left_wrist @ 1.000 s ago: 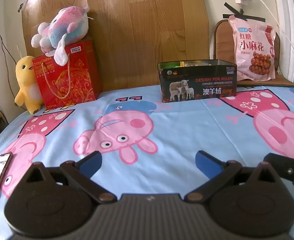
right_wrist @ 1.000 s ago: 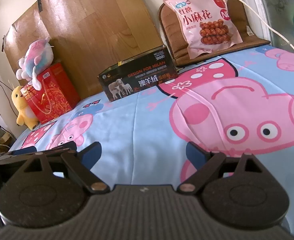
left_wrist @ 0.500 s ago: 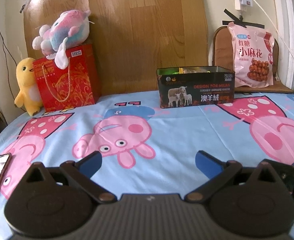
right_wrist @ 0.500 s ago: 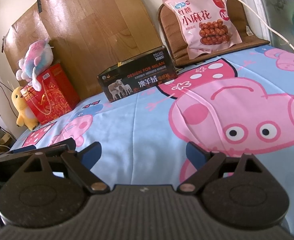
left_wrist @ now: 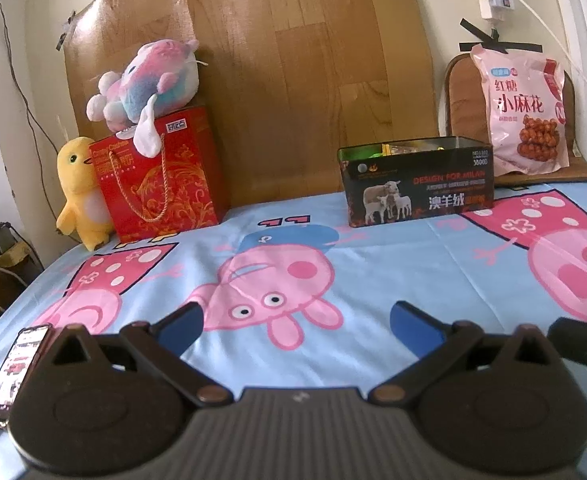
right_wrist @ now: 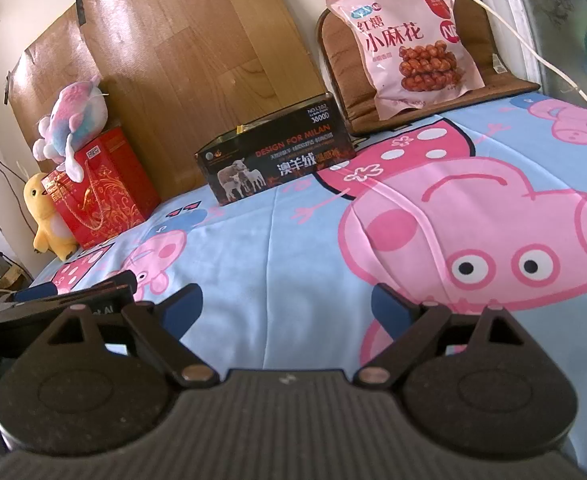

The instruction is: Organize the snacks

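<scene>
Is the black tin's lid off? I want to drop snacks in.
Open. The black tin shows no lid, and colourful packets show above its rim in the left wrist view.

A: Where is the left wrist camera looking from?
B: It is sitting low behind its own fingers (left_wrist: 415,330), facing across the sheet (left_wrist: 373,280) toward the tin (left_wrist: 419,182) at upper right of centre.

A: And the right?
B: Likewise low, tilting, with the tin (right_wrist: 273,160) upper centre. Both are sharing tin, snack bag (right_wrist: 405,44) and red bag (left_wrist: 159,174).
</scene>
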